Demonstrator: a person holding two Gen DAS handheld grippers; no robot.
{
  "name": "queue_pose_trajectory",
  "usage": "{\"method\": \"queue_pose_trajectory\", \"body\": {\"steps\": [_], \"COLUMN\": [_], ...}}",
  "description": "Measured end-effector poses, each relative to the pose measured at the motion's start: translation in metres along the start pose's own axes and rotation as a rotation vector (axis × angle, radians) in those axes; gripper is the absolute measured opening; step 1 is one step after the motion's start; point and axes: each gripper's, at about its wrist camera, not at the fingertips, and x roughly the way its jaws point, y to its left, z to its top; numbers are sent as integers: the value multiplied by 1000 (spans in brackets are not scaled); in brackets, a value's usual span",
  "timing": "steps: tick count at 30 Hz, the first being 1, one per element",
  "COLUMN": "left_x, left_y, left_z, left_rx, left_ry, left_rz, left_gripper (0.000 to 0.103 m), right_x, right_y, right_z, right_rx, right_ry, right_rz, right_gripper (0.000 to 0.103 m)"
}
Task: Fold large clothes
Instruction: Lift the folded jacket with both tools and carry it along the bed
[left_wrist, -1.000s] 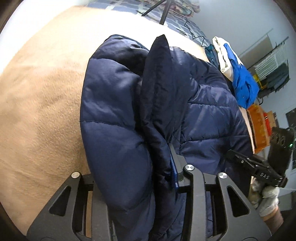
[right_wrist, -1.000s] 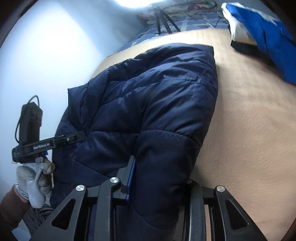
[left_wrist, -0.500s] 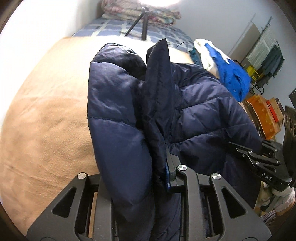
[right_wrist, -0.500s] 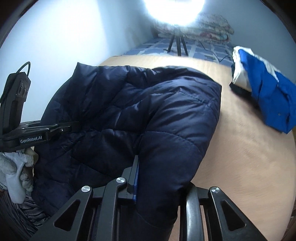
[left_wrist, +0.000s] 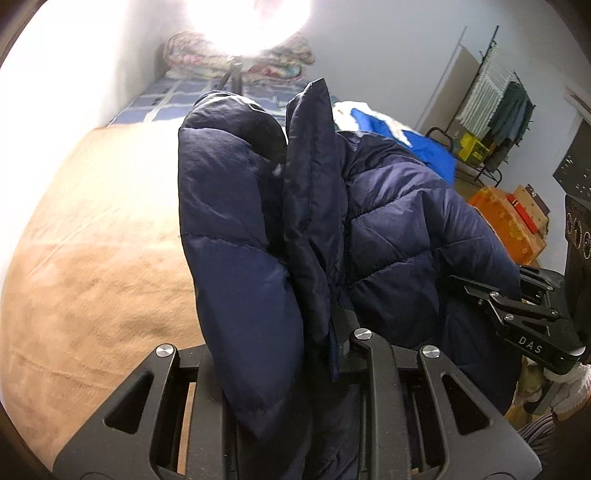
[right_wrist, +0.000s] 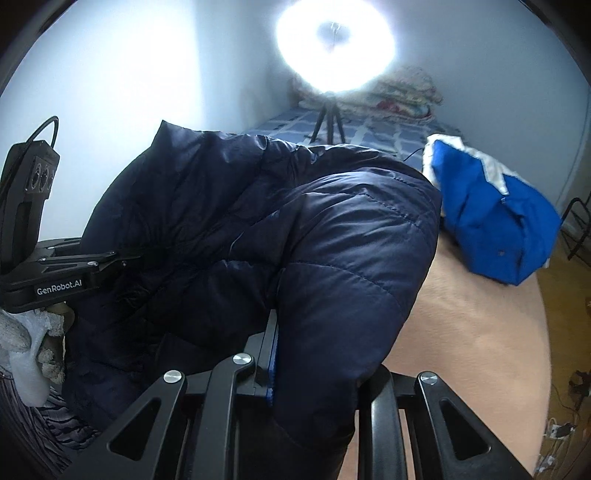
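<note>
Left tongs (left_wrist: 280, 354) are clamped on a thick fold of the navy puffer jacket (left_wrist: 391, 229); their tips are buried in fabric. Right tongs (right_wrist: 314, 365) are likewise closed on a padded edge of the jacket, tips hidden. The jacket is held raised above the tan bed (right_wrist: 461, 332). At 2 o'clock in the right view, a blue garment (right_wrist: 491, 225) is seen, partly cut off.
</note>
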Motion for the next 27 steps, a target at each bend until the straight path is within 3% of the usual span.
{"method": "queue_pose_trajectory", "body": {"steps": [13,27], "left_x": [11,67], "left_y": [-45,-75], "left_z": [30,84], "left_rx": [86,107], "left_ry": [-47,-83], "left_rz": [-54,-108], "left_gripper": [22,22], "right_x": [-36,-35], "right_y": [-43,-95], "right_z": [7,44], "right_rx": [54,10], "right_ry": [-50,-79], "right_rz": [-57,-184], "right_gripper": [18,18]}}
